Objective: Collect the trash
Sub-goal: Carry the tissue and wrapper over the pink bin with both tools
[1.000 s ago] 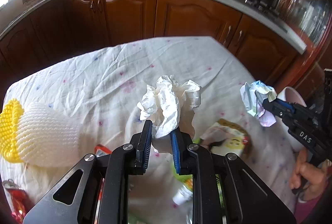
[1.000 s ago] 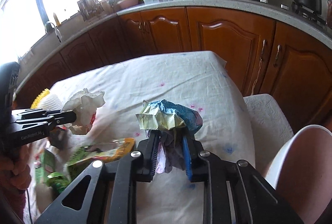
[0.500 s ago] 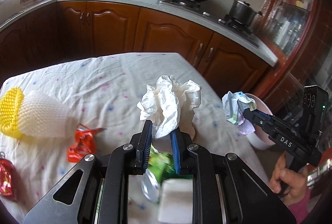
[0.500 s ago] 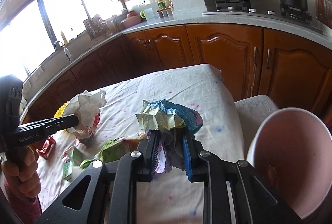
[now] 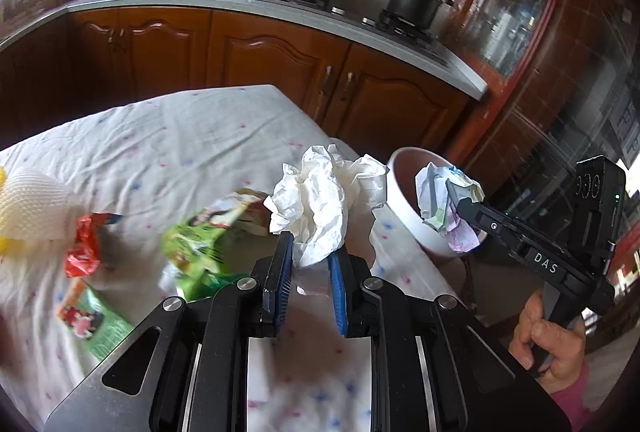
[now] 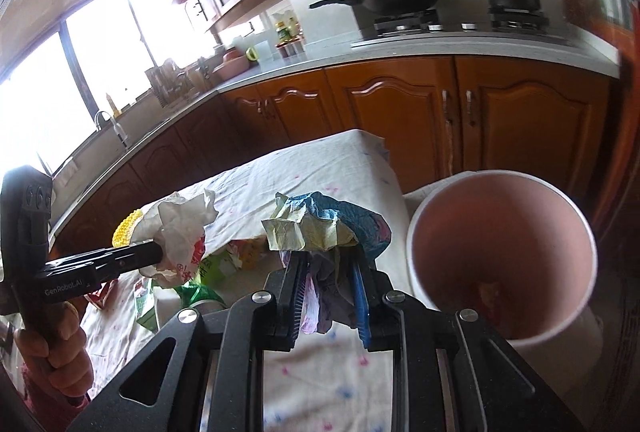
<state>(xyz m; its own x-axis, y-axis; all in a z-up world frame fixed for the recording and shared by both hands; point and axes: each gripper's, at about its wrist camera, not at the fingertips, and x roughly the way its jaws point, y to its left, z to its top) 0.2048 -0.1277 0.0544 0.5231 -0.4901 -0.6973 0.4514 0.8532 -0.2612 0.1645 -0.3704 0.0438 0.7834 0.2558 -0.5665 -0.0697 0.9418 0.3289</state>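
Observation:
My left gripper (image 5: 311,244) is shut on a crumpled white paper wad (image 5: 320,200), held above the table's right part; it also shows in the right wrist view (image 6: 180,232). My right gripper (image 6: 328,260) is shut on a crumpled coloured paper wad (image 6: 324,224), blue, yellow-green and lilac. In the left wrist view that wad (image 5: 440,200) hangs over the rim of the pink bin (image 5: 404,192). The bin's open mouth (image 6: 500,252) stands just right of my right gripper, beside the table edge.
The table has a white spotted cloth (image 5: 160,144). On it lie a red wrapper (image 5: 82,248), green snack bags (image 5: 200,244), a flat green packet (image 5: 96,320) and a white-and-yellow foam net (image 5: 28,208). Wooden cabinets (image 5: 280,72) and a stove with pans stand behind.
Both grippers have moved right towards the pink bin with their wads still held. The right gripper's wad is now at the bin's rim, and the bin looms larger in the right wrist view.

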